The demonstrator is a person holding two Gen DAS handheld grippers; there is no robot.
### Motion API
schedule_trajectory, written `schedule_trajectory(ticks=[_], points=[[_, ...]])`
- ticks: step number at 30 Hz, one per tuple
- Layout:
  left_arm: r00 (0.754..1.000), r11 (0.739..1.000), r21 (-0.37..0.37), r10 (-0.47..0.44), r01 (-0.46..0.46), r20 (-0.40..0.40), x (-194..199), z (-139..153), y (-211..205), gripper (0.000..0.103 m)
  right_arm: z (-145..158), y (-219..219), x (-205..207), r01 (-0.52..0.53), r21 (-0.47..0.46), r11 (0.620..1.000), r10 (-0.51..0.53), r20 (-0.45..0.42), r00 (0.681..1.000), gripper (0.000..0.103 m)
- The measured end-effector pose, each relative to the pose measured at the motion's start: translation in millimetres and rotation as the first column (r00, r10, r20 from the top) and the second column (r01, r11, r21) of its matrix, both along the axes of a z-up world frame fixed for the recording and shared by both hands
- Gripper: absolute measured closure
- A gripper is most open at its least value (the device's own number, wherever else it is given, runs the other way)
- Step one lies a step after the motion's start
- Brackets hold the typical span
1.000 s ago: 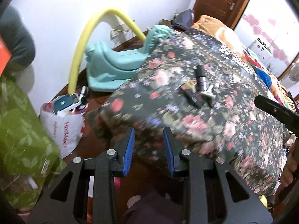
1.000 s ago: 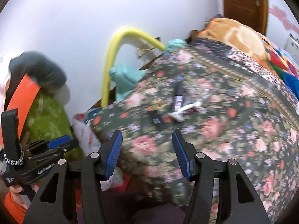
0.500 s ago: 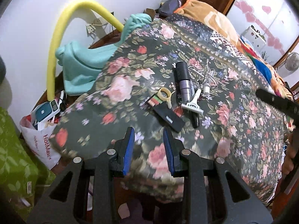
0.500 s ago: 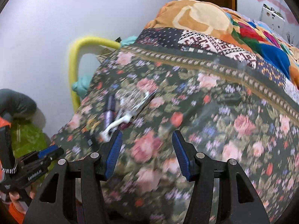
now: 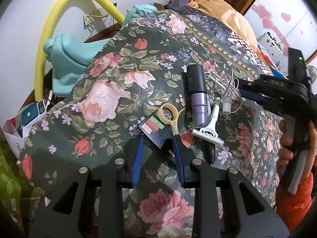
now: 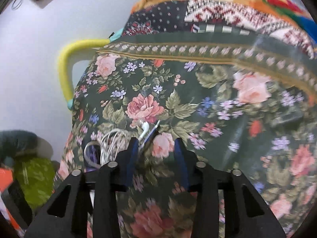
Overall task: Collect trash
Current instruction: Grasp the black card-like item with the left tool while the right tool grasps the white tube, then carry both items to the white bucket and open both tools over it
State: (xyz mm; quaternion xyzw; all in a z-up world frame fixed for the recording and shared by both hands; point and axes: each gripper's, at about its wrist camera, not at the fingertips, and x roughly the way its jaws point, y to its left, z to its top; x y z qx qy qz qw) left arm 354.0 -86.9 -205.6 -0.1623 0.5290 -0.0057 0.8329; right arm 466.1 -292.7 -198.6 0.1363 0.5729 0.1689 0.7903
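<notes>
Small items lie on a dark floral bedspread (image 5: 111, 91). In the left wrist view I see a black card with coloured stripes (image 5: 155, 131), a yellowish ring tab (image 5: 170, 117), a black and purple tube (image 5: 197, 97), a white razor (image 5: 209, 129) and tangled white earphones (image 5: 223, 87). My left gripper (image 5: 158, 144) is open, its jaws either side of the card's near end. My right gripper (image 6: 155, 144) is open over the bedspread, its left finger beside the earphones (image 6: 113, 140). It also shows in the left wrist view (image 5: 273, 91), over the cable.
A yellow foam tube (image 5: 51, 25) arches by the wall beside a teal plastic toy (image 5: 73, 59). A white shopping bag (image 5: 13, 138) and green fabric (image 5: 10, 188) sit at the left. Colourful blankets (image 6: 227, 10) cover the far bed.
Both grippers have moved forward and down onto the bed. The left now straddles the black card. The right has moved close to the earphones.
</notes>
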Motion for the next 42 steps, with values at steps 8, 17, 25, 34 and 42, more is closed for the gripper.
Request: schedule_trajectory(ticks=[8,17,25,34,42], points=[[0.999,1.0,-0.004,-0.024,0.024,0.043,3,1,-8,0.084,-12,3,-2,0.023,0.046,0.999,-0.023,-0.006,1.0,0.096],[0.992,0.996,0.034,-0.087,0.084,0.087,-6,24,-24,0.101,46,-30,-29,0.04,-0.006,0.999,-0.039,0.156,0.987,0.099],[0.984,0.985,0.074,-0.162,0.156,0.076,-23,34,-46,0.101,78,-63,-54,0.09,-0.04,0.995,-0.078,0.233,0.969,0.099],[0.984,0.981,0.079,-0.179,0.179,-0.015,-21,17,-52,0.101,71,-127,-74,0.286,0.103,0.953,-0.303,0.226,0.926,0.099],[0.982,0.977,0.108,-0.183,0.186,-0.041,-23,5,-55,0.086,101,-144,-72,0.344,0.146,0.928,-0.373,0.335,0.865,0.099]])
